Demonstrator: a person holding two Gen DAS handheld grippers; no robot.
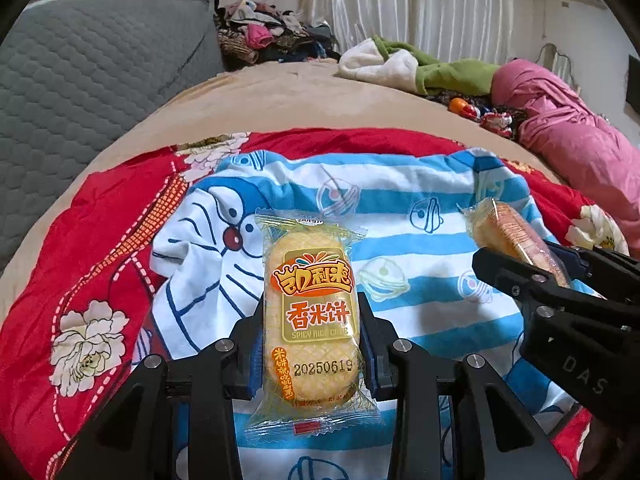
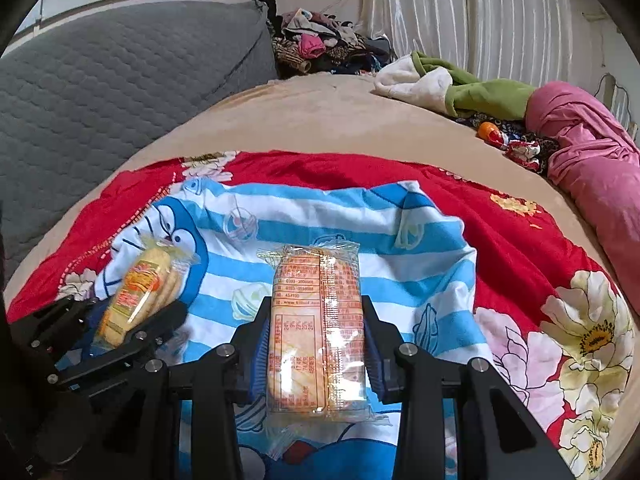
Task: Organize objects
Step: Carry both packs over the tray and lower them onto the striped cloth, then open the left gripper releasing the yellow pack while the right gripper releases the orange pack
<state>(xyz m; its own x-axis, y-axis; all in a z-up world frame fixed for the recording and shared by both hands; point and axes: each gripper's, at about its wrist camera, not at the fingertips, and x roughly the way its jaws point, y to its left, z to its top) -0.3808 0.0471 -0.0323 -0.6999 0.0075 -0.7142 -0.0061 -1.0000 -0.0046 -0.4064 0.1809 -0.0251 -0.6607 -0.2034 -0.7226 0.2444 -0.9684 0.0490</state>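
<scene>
My left gripper [image 1: 311,344] is shut on a yellow rice cake packet [image 1: 310,312], label side up, with its blue pads pressing both long sides. The same packet [image 2: 140,296] shows at the left of the right wrist view, held in the left gripper [image 2: 132,320]. My right gripper [image 2: 316,344] is shut on a second rice cake packet [image 2: 316,332], printed back side up. That packet [image 1: 516,236] and the right gripper [image 1: 560,280] appear at the right edge of the left wrist view. Both packets hang above a blue-and-white striped cartoon cloth [image 1: 400,232] [image 2: 420,264].
The striped cloth lies on a red floral quilt [image 1: 80,260] [image 2: 520,248] over a tan bed [image 1: 300,96]. A grey quilted headboard [image 1: 88,72] stands at left. A green and white garment [image 1: 420,68], a pink bundle [image 1: 568,132], small toys [image 2: 508,140] and piled clothes [image 1: 264,36] lie beyond.
</scene>
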